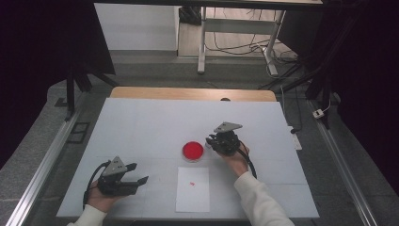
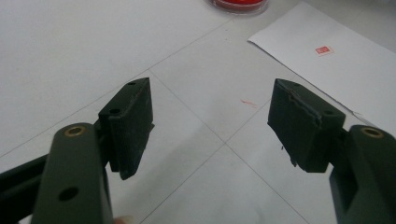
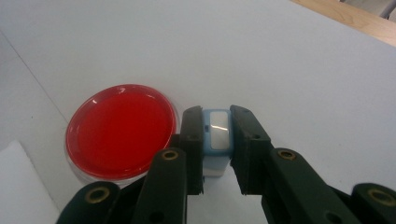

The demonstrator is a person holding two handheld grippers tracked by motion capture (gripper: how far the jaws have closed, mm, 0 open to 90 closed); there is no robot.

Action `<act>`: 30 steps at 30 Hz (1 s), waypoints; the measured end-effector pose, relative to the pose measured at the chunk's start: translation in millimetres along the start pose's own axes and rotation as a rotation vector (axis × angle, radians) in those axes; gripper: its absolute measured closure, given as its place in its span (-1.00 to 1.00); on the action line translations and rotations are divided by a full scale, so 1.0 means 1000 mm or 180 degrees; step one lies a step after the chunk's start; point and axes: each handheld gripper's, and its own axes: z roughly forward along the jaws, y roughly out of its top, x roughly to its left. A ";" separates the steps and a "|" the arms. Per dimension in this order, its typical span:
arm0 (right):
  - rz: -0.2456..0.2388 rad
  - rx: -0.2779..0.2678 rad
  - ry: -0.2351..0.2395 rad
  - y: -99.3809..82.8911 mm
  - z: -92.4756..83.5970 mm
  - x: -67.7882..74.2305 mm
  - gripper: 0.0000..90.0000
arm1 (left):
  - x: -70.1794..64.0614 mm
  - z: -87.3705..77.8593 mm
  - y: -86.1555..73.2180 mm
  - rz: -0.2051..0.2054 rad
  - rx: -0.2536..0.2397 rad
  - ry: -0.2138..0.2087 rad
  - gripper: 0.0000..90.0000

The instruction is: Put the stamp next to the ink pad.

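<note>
Right gripper (image 3: 216,154) jaws pinching stamp (image 3: 217,135) by its flat sides | stamp: small, light, rigid, likely smooth plastic; just beside red ink pad (image 3: 120,130) on surface (image 3: 280,56) | left gripper (image 2: 210,126) jaws spread, empty

A white table (image 1: 141,127) with a bare wooden far edge carries a round red ink pad (image 1: 193,151) near its middle and, just in front of it, a paper sheet (image 1: 193,189) bearing a small red mark.

Small red stamp mark (image 2: 322,50) on white paper (image 2: 345,70), characters illegible
</note>
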 end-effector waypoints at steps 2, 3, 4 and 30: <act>-0.0014 0.0009 0.0003 0.000 0.000 0.000 0.67 | 0.000 0.000 0.000 0.0000 0.0003 0.0002 -0.31; -0.0015 0.0002 0.0002 0.000 0.001 0.000 0.67 | 0.000 0.000 0.000 0.0000 0.0004 0.0003 -0.31; -0.0022 -0.0004 0.0003 0.000 0.001 0.000 0.67 | 0.000 0.000 0.000 0.0001 0.0006 -0.0001 -0.31; -0.0025 -0.0387 -0.0045 0.002 -0.027 0.001 0.02 | 0.003 0.000 -0.001 -0.0005 0.0002 0.0014 -0.32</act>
